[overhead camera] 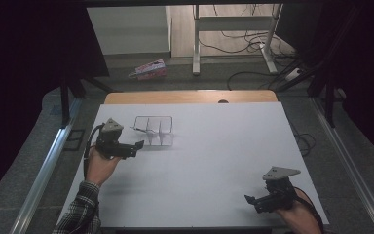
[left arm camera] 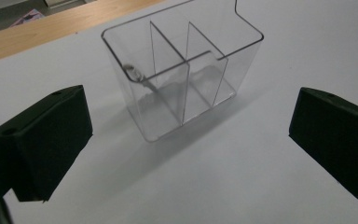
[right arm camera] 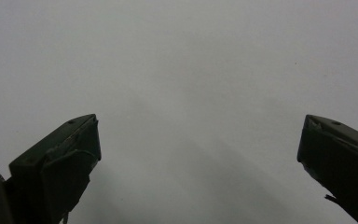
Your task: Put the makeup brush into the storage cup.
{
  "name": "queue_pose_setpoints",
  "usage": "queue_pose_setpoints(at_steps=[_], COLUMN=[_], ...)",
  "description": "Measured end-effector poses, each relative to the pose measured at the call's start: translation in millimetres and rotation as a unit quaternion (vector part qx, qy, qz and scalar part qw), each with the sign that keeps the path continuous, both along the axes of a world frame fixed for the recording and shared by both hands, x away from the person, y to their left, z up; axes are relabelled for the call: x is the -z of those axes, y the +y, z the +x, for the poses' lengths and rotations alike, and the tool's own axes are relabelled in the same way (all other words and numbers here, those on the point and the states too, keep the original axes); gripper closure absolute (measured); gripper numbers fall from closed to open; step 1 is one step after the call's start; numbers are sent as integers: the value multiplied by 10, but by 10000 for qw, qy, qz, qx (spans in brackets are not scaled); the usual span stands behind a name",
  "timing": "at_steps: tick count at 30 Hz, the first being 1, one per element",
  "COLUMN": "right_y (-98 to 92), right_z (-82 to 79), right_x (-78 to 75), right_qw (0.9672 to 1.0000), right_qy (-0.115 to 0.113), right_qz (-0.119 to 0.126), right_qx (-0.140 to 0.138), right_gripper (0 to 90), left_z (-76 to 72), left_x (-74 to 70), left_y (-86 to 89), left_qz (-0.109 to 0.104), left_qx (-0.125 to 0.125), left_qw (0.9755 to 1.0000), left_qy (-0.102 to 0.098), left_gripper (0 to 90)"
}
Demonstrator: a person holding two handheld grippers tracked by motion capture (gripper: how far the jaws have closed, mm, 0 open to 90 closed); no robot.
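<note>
- Two grippers, both with jaws spread wide and empty: the left gripper (overhead camera: 137, 145) sits left of centre in the high view, the right gripper (overhead camera: 251, 200) at lower right.
- Left one points at the clear divided organizer (left arm camera: 182, 74), just ahead, not touching.
- Organizer stands upright on the white table (overhead camera: 224, 146), compartments apparently empty.
- Judging by this, nothing is grasped yet; the whole pickup remains.

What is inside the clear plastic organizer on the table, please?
The clear organizer shows thin dividers and no contents; glare near one corner hides small detail. The left gripper hangs open before it.
</note>
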State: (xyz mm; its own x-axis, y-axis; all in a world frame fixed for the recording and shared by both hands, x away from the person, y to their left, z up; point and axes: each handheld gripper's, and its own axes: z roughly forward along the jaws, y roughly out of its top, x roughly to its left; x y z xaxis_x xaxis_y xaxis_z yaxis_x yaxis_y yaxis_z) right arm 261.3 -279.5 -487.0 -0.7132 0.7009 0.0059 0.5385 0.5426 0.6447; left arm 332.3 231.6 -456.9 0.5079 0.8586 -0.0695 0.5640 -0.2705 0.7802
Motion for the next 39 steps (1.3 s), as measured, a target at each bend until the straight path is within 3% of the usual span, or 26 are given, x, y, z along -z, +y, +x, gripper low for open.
queue_pose_setpoints(at_steps=[8, 14, 20, 39], right_y=[0, 0, -22, -12], right_z=[1, 0, 8, 10], right_x=[3, -2, -16, -6], right_qw=[10000, 10000, 9998, 9999], right_qy=[-1, -18, -31, -34], right_qz=[-29, -34, 163, 89], right_qx=[-1, 3, 76, 65], right_gripper=[0, 0, 0, 0], left_z=[-67, -134, -248, -513], left_x=[80, 161, 196, 181], left_y=[48, 42, 65, 68], left_qz=[-80, 47, 74, 127], left_qx=[-33, 19, 8, 38], left_qw=[10000, 9999, 10000, 9999], left_qy=[34, 99, 61, -65], left_gripper=[0, 0, 0, 0])
